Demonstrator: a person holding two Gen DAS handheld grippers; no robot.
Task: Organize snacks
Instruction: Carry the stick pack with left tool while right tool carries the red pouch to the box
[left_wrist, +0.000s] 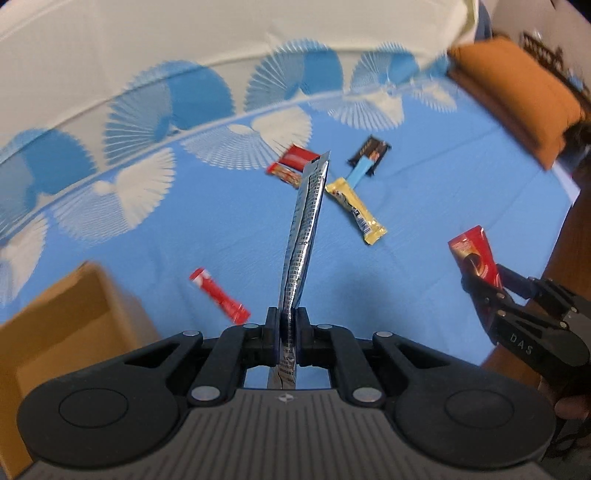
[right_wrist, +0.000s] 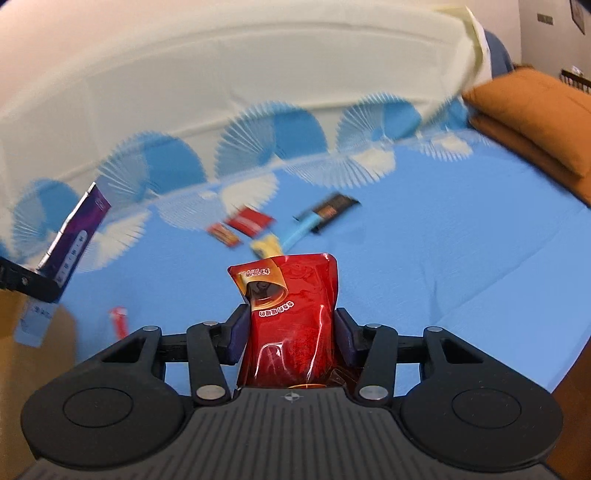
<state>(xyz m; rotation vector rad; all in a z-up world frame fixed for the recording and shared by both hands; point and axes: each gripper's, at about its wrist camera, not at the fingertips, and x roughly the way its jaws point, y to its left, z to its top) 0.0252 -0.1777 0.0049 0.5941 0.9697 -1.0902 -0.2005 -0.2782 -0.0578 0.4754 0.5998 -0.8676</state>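
Observation:
My left gripper (left_wrist: 288, 321) is shut on the lower end of a long silver stick packet (left_wrist: 304, 229), which stands up between the pads above the blue bedsheet (left_wrist: 443, 206). Seen from the right wrist, that packet (right_wrist: 79, 229) has a purple face and the left gripper (right_wrist: 22, 280) sits at the left edge. My right gripper (right_wrist: 291, 328) is shut on a red pouch (right_wrist: 295, 291), with the pads pressing both of its sides. In the left wrist view the right gripper (left_wrist: 480, 284) holds the pouch (left_wrist: 474, 254) at the right.
Loose snacks lie on the sheet: a red stick (left_wrist: 219, 295), a yellow bar (left_wrist: 356, 208), red packets (left_wrist: 293, 164), a dark bar (left_wrist: 369, 153) and a light blue stick (left_wrist: 360, 171). A cardboard box (left_wrist: 55, 332) stands at lower left. Orange pillows (left_wrist: 517, 96) lie at upper right.

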